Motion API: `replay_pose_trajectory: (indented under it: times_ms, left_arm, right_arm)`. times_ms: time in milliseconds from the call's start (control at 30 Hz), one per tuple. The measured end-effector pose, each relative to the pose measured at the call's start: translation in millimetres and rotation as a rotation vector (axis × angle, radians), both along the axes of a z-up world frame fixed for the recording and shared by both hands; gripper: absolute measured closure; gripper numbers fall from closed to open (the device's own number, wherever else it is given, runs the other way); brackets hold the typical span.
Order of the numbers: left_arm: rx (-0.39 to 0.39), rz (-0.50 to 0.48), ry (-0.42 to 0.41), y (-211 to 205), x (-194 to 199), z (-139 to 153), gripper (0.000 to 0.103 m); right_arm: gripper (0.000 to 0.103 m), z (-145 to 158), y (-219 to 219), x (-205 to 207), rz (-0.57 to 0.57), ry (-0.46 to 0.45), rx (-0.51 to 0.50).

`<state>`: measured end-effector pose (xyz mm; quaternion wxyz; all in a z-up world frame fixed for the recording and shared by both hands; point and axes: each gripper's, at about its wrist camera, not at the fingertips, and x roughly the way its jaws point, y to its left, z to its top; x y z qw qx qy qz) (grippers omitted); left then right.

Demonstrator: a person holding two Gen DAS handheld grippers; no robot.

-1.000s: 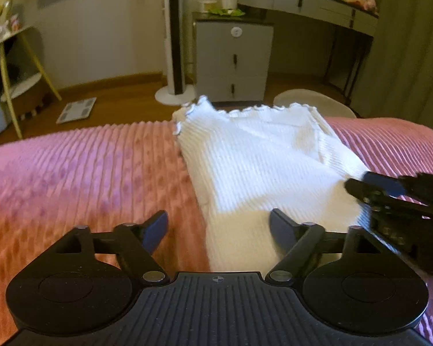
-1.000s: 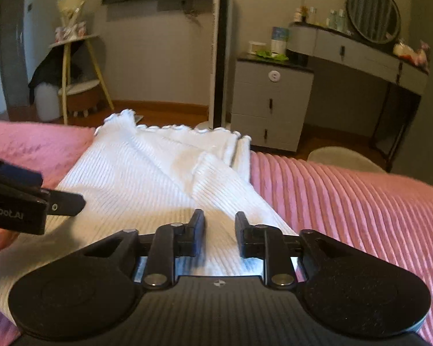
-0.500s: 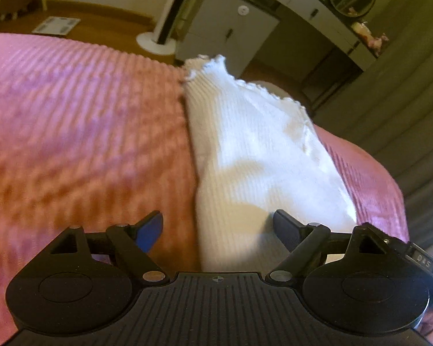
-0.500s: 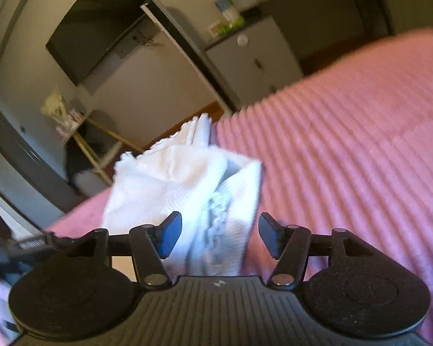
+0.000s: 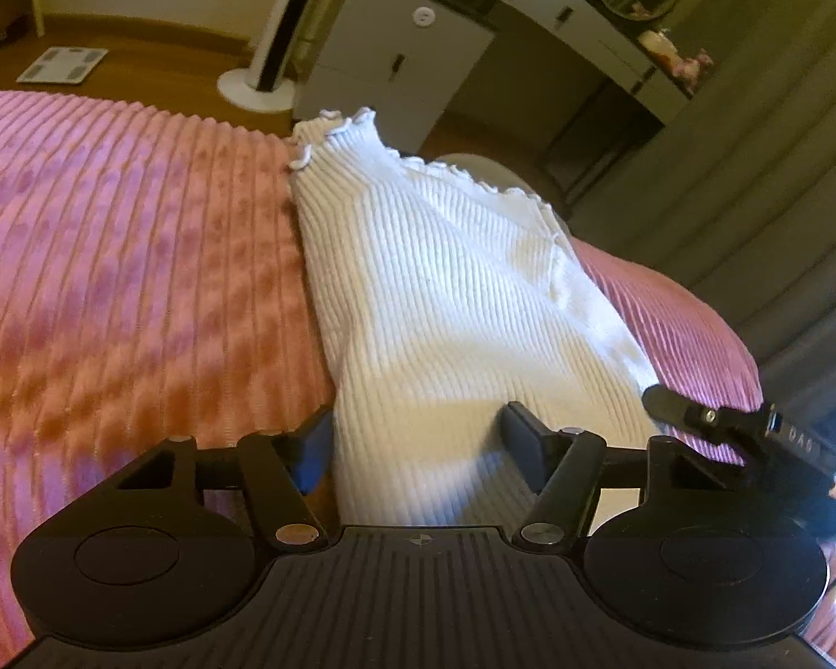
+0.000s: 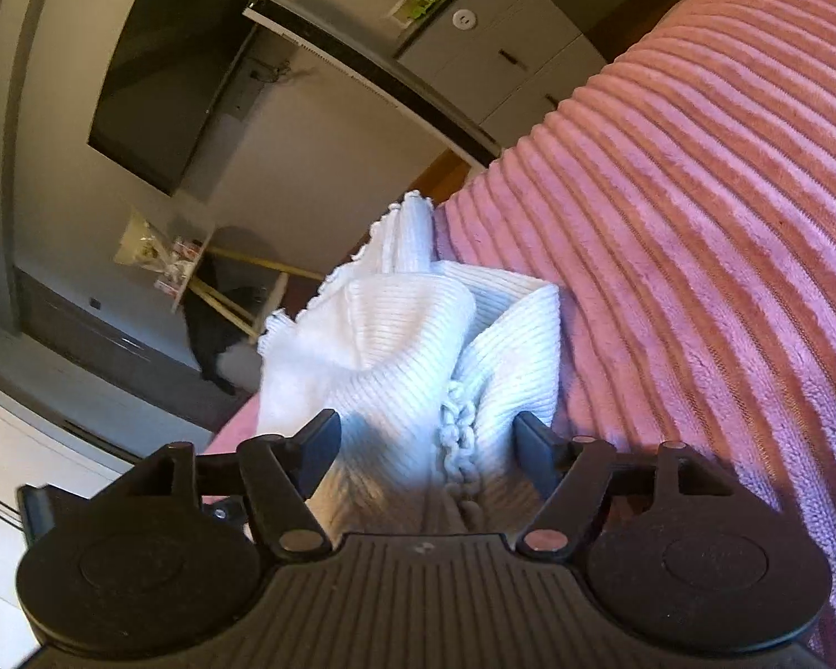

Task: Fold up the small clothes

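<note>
We see a dim room under warm, yellowish light. Sunlit patches fall across the white garment (image 5: 446,301), with soft shadows on its near end. Fisheye bending curves the walls and furniture at the edges. The pink bedspread (image 5: 111,256) is blurred at left in the left wrist view.

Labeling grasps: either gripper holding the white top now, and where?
Neither. Left gripper closing astride the white ribbed top's near edge; right gripper opening around its bunched end.

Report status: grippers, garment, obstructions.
Left gripper closing, right gripper opening; both straddle white ribbed garment, pads not pressing. Garment on pink blanket. Nothing obstructing.
</note>
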<state>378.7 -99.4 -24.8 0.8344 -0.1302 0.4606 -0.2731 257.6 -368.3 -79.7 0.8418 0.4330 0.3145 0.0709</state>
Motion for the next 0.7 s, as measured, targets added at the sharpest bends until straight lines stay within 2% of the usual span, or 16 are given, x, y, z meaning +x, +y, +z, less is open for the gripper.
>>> replay_pose_trajectory:
  times_ms: [100,300,333,400,467,500,533,600,667,700]
  left_arm:
    - [-0.009,-0.004,0.011,3.6,0.6,-0.9,0.033]
    - [-0.036,0.002,0.040,4.6,1.6,-5.5,0.036]
    - [-0.036,0.000,0.042,3.9,2.1,-5.2,0.038]
    - [-0.034,-0.015,0.033,3.1,2.0,-3.1,0.044]
    - [-0.041,-0.022,0.027,3.6,1.9,-2.0,0.048]
    - [-0.049,-0.019,0.032,4.9,2.6,-3.3,0.048]
    - [-0.054,-0.016,0.038,5.6,3.6,-5.0,0.047]
    - [-0.067,0.004,0.058,5.9,5.8,-8.9,0.039]
    - [-0.099,0.017,0.098,6.1,9.7,-14.8,0.039]
    - [-0.107,0.027,0.108,6.5,10.9,-15.7,0.042]
  right_arm:
    - [0.032,-1.8,-4.3,-3.0,-0.009,-0.006,0.029]
    - [0.033,1.8,7.6,5.4,0.058,0.009,-0.033]
    - [0.043,1.9,8.3,7.0,0.074,0.012,-0.037]
    - [0.053,4.0,11.7,10.5,0.100,0.018,-0.065]
    - [0.053,5.1,12.0,11.4,0.108,0.018,-0.072]
    - [0.049,4.7,11.3,12.1,0.109,0.020,-0.068]
    - [0.042,4.0,10.9,13.1,0.109,0.021,-0.061]
    - [0.034,1.3,12.5,16.2,0.120,0.022,-0.038]
    - [0.034,1.5,19.8,19.3,0.120,0.030,-0.072]
    - [0.044,3.5,25.5,20.1,0.114,0.035,-0.109]
